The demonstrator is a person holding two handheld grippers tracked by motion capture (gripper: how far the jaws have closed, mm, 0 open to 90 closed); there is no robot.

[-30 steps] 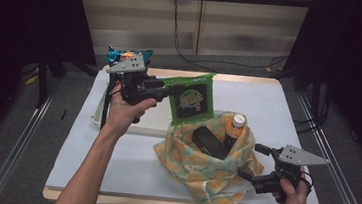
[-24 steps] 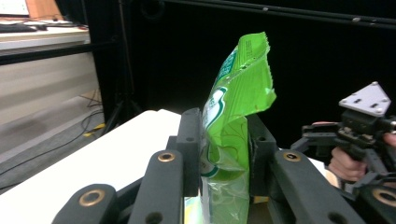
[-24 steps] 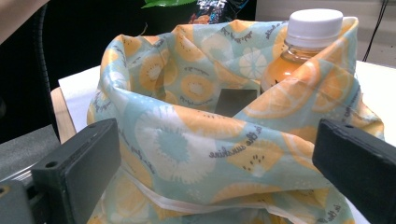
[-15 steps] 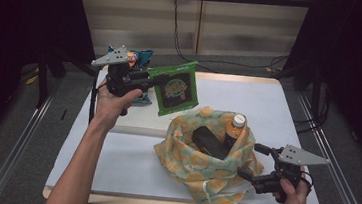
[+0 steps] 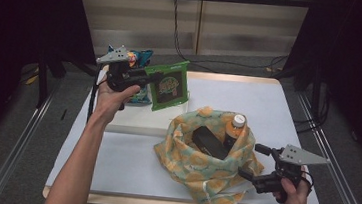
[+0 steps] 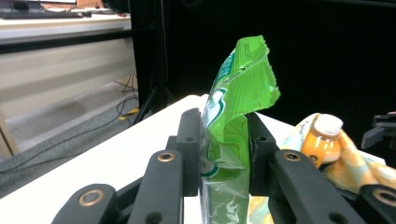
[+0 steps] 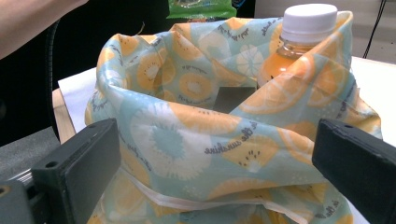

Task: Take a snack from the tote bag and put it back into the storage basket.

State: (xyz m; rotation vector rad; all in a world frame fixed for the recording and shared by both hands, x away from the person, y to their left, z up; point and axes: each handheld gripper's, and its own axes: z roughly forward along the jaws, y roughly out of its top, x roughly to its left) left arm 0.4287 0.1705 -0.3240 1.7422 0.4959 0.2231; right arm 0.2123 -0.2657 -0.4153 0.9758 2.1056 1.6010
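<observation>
Left gripper clamped on green snack packet, pinched upright between both jaws, raised above table. Right gripper with jaws spread wide, fruit-print cloth bag just ahead of them, orange bottle inside.

Lab: black curtains, floor cables.

black jaws, brass rivets, grey plates

Blue snack bag half behind left tool
</observation>
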